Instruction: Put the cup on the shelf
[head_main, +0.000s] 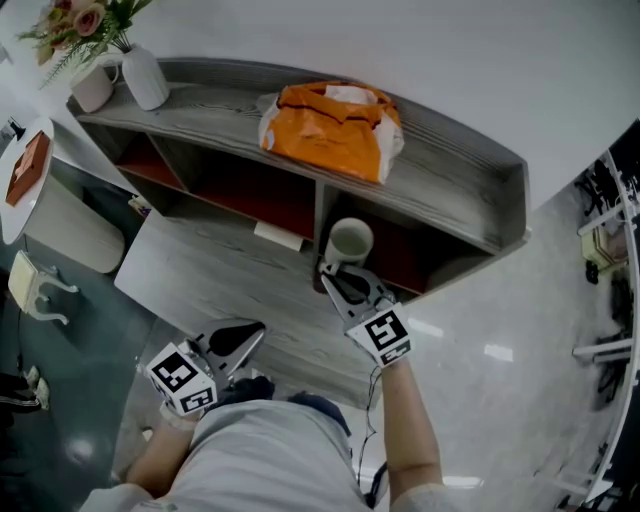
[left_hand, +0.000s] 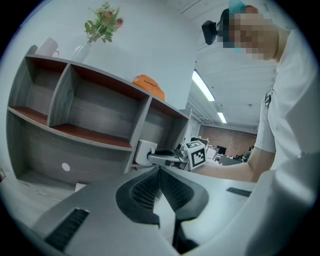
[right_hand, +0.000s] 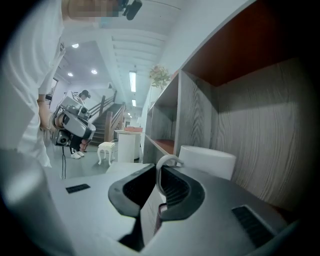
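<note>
The white cup (head_main: 350, 240) is upright at the mouth of the lower right compartment of the grey wooden shelf (head_main: 450, 160). My right gripper (head_main: 330, 272) is shut on its handle. In the right gripper view the thin handle (right_hand: 167, 160) sits between the dark pads and the cup body (right_hand: 207, 161) stands just beyond, beside the compartment's wood wall. From the left gripper view the cup (left_hand: 142, 151) shows by the shelf's upright divider. My left gripper (head_main: 250, 335) hangs back at the lower left, jaws shut (left_hand: 159, 169) with nothing in them.
An orange bag (head_main: 330, 125) lies on the shelf top, with a white vase of flowers (head_main: 145, 78) and a white mug (head_main: 92, 88) at its left end. A round white table (head_main: 20, 170) and a small stool (head_main: 30, 290) stand at the left. The other shelf compartments (left_hand: 95, 115) hold nothing.
</note>
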